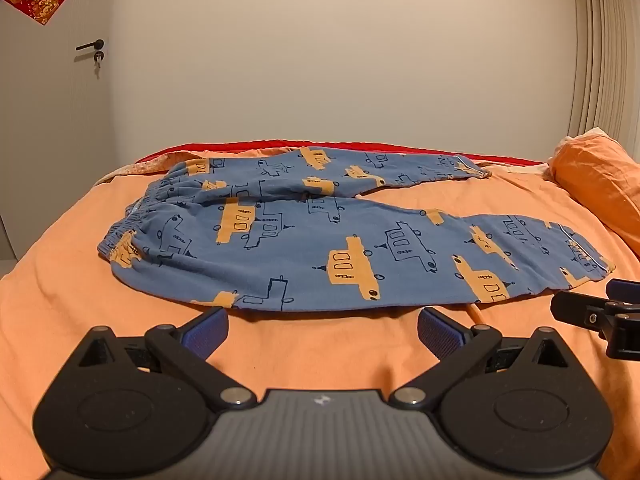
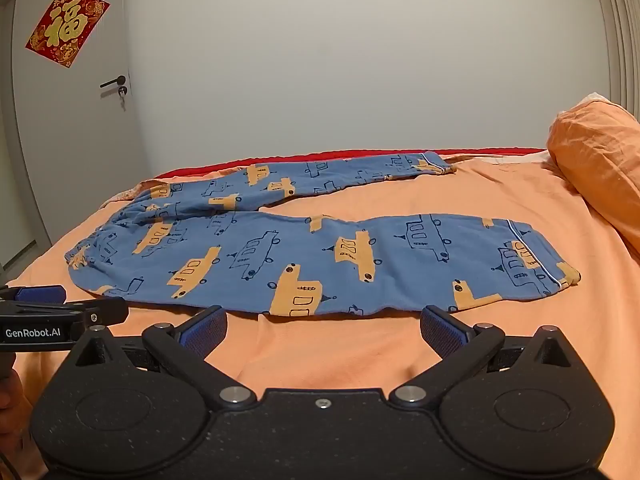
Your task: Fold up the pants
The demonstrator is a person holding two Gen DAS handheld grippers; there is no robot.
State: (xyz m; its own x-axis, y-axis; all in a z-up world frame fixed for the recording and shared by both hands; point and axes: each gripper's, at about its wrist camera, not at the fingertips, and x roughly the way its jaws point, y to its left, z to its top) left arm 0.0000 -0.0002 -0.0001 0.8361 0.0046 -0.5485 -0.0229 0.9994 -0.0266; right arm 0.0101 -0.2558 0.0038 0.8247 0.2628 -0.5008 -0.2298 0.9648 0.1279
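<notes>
surface: one bed [image 1: 120,320] with an orange sheet, lightly creased, filling the ground ahead of both cameras. a red strip of bedding [image 1: 280,145] shows along the far edge. one orange pillow [image 1: 596,180] lies ahead and to the right of both tools, at the bed's right end.

room: plain pale wall [image 1: 320,60] behind the bed. one door [image 2: 80,120] ahead and far left, with one dark lever handle [image 2: 113,81] and a keyhole with a key under it. one red and gold paper decoration [image 2: 67,26] is stuck on the door, tilted like a diamond. ribbed vertical panelling or blinds [image 1: 600,60] at far right; cannot tell which.

task item: one pair of blue pants [image 1: 340,248] printed with orange and outlined cars, spread flat on the sheet just ahead of both tools. waistband to the left, two legs running right, parted in a narrow v; the near leg's edge lies just beyond the fingertips, not touching.

left hand-held gripper [image 1: 323,330]: jaws spread wide, nothing between them but bare sheet.

right hand-held gripper [image 2: 323,330]: jaws likewise spread wide, empty, over bare sheet. it appears at the right edge of the left view; the left tool appears at the left edge of the right view, a bit of hand [image 2: 10,392] below it.

count: two tools, one pants, one pillow, one door.
</notes>
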